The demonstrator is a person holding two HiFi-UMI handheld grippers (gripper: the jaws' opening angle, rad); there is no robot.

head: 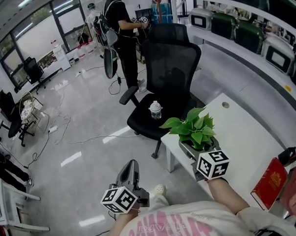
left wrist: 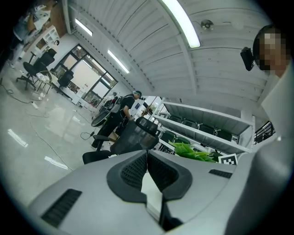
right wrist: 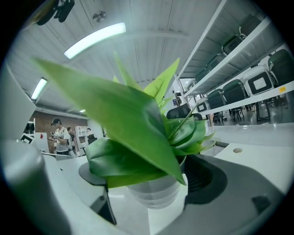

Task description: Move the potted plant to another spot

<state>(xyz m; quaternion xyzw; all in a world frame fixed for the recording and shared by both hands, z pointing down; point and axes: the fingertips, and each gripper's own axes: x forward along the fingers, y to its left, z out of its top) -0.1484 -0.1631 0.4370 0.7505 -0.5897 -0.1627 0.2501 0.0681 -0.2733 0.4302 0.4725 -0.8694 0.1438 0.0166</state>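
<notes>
The potted plant (head: 195, 130), green leaves in a pale translucent pot (right wrist: 156, 193), is over the near left corner of the white table (head: 246, 135). My right gripper (head: 200, 151) reaches in level from the near side and is shut on the pot, one dark pad on each side (right wrist: 151, 183). Big leaves hide the pot's rim in the right gripper view. My left gripper (head: 132, 165) hangs over the floor left of the table, shut and holding nothing; its pads meet (left wrist: 147, 158) in the left gripper view.
A black office chair (head: 170, 75) with a small bottle (head: 155, 110) on its seat stands just beyond the table corner. A red book (head: 269, 183) lies at the table's near right. Shelving (head: 242, 28) runs behind. A person (head: 119, 28) stands farther back; cables cross the floor.
</notes>
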